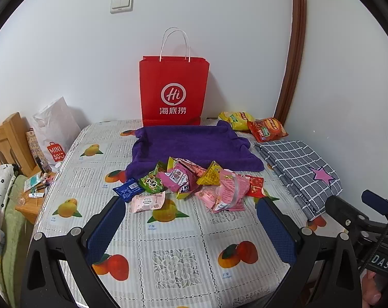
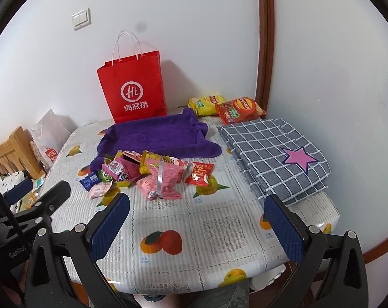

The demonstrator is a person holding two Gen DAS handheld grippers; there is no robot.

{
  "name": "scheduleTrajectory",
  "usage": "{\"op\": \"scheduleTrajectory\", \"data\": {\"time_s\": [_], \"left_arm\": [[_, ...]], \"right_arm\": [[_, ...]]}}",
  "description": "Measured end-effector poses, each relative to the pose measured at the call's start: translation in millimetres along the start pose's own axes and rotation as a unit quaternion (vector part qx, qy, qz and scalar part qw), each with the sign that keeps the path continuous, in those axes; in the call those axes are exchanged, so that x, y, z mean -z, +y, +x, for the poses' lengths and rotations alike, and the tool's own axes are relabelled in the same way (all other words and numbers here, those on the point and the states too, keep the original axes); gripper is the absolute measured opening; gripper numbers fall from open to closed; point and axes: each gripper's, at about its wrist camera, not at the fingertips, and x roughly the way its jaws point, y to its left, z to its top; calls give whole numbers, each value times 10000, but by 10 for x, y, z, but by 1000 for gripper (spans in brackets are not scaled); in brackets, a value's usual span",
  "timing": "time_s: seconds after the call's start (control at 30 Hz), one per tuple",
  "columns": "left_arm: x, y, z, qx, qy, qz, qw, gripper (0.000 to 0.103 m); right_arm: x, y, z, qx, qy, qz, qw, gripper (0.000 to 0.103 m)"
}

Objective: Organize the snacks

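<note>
My left gripper (image 1: 191, 210) and right gripper (image 2: 196, 205) hover spread wide, holding nothing, over the fruit-print tablecloth (image 1: 194, 251). Ahead lies the snack pile (image 1: 191, 182), then a purple towel (image 1: 194, 146), a red paper bag (image 1: 173, 89) against the white wall (image 1: 65, 51).

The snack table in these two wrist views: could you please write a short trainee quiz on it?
1. True or false: the left gripper holds a snack.
2. What does the red paper bag stand against: A wall, B bed, C chair?
3. Which cloth touches the snack pile: purple towel or checked cloth?

Key:
1. False; both it and the right gripper are open and empty.
2. A.
3. The purple towel.
</note>
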Motion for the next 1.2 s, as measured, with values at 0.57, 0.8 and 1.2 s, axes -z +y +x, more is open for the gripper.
{"op": "scheduleTrajectory", "data": {"time_s": [0.57, 0.8, 1.2], "left_arm": [[-27, 294, 704, 52, 465, -105, 9989, 103], [-6, 505, 1036, -51, 758, -281, 9967, 103], [11, 728, 1524, -237, 1034, -395, 9936, 103]], "right_arm": [[-145, 270, 635, -160, 286, 26, 9995, 103], [-147, 343, 978, -262, 574, 78, 9980, 103], [-115, 430, 1577, -137, 1081, -151, 9939, 103]]}}
